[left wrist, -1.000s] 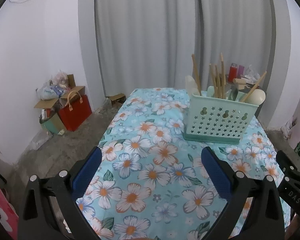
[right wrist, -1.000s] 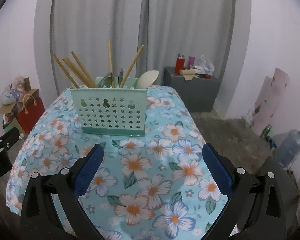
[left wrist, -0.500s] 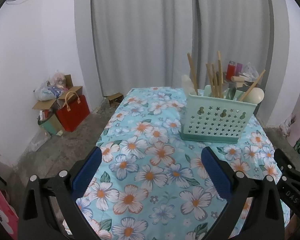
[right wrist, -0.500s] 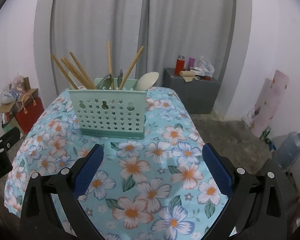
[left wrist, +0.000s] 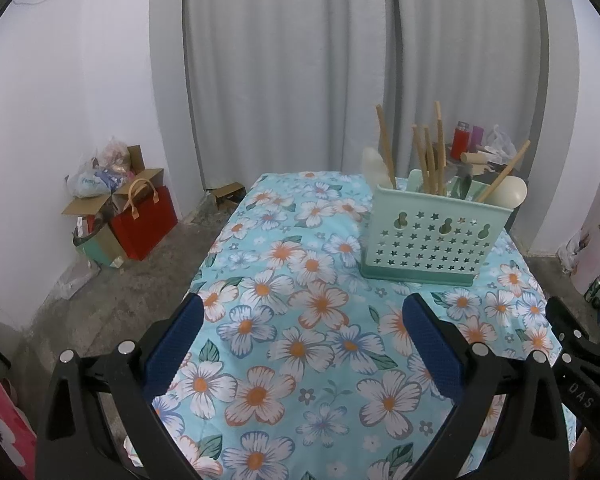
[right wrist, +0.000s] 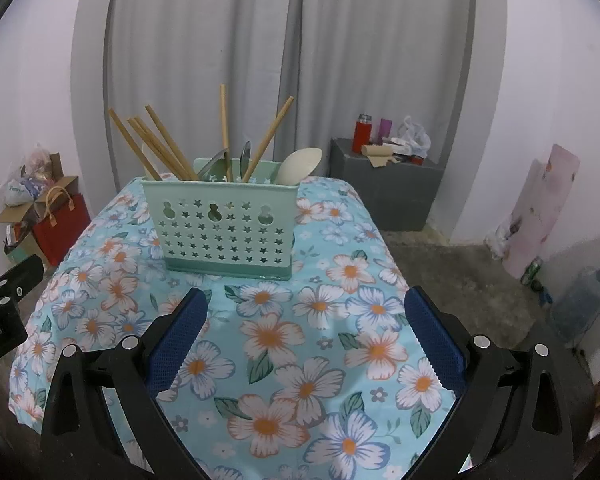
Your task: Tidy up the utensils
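Note:
A mint-green utensil caddy point(left wrist: 432, 236) with star cut-outs stands on the floral tablecloth point(left wrist: 300, 320), also in the right wrist view point(right wrist: 224, 232). It holds several wooden chopsticks point(right wrist: 160, 148), a pale wooden spoon point(right wrist: 298, 168) and metal utensils point(right wrist: 245, 156). My left gripper point(left wrist: 300, 340) is open and empty, low over the near part of the table, left of the caddy. My right gripper point(right wrist: 306, 332) is open and empty, in front of the caddy.
A grey cabinet point(right wrist: 388, 188) with a red flask point(right wrist: 362, 133) stands behind the table at the right. Red bag point(left wrist: 144, 224) and boxes sit on the floor at the left. A water jug point(right wrist: 584, 300) stands at the right. Grey curtains hang behind.
Both grippers have drawn back from the caddy and risen a little; the caddy looks smaller and farther. Both grippers stay open and empty.

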Tool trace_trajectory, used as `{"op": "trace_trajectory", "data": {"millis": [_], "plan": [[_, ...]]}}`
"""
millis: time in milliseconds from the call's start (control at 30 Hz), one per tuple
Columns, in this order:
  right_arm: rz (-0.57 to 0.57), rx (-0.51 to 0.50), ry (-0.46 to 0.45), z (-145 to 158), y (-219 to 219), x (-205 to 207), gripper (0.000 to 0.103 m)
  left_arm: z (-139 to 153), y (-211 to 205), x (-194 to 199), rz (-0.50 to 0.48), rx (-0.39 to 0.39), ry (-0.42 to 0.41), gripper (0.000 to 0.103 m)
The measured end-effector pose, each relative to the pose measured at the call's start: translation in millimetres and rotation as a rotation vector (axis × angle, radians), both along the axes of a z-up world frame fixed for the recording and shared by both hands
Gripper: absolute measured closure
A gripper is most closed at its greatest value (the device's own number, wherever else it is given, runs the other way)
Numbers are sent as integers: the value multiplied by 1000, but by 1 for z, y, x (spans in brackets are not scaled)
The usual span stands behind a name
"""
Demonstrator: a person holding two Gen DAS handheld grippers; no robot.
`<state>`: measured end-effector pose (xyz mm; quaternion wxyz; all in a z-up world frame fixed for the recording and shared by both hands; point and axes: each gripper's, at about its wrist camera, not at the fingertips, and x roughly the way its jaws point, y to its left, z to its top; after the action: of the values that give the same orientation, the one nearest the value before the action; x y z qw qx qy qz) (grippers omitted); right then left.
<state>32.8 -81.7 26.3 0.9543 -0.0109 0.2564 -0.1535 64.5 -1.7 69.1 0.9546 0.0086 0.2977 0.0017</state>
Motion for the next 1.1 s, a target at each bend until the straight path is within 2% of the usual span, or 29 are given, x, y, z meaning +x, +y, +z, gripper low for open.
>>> {"op": "trace_trajectory", "data": {"millis": [700,1100], "plan": [[3,-6,-2,2,2,1,8,1,3,-2,2,-5,-1,6],[-5,-7,-6,6,1,1,8,3,-1,0,-28,-11,0,6]]}}
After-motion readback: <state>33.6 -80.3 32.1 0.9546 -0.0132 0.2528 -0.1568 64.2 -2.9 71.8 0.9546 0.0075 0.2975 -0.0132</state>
